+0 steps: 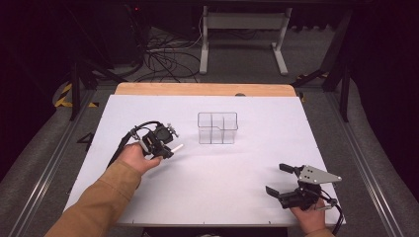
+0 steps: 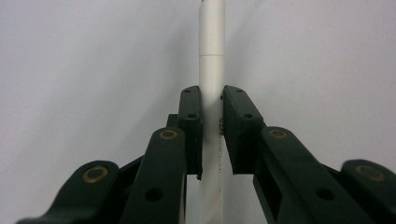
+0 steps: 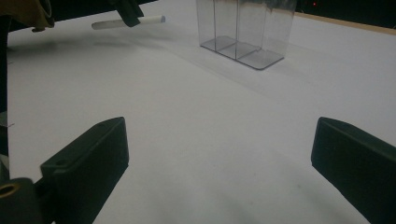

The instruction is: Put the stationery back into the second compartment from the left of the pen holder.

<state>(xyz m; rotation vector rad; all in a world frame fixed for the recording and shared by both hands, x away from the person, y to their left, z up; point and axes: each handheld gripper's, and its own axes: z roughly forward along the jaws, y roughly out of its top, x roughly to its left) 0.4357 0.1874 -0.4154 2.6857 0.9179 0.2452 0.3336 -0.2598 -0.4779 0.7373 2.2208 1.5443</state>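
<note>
Left hand-held gripper (image 1: 168,149) clenched on white pen (image 2: 211,70), just above desk (image 1: 222,173) | right hand-held gripper (image 1: 276,178) released, idle | advice: tilt pen upright, lower into clear organizer (image 1: 217,128) compartment, then release.

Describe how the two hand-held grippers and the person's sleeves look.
Both are black with two flat-padded jaws. The left hand-held gripper trails a black cable and shows brass-coloured pivot pins; the right hand-held gripper carries a grey three-cornered plate. The left arm wears a tan sleeve.
</note>
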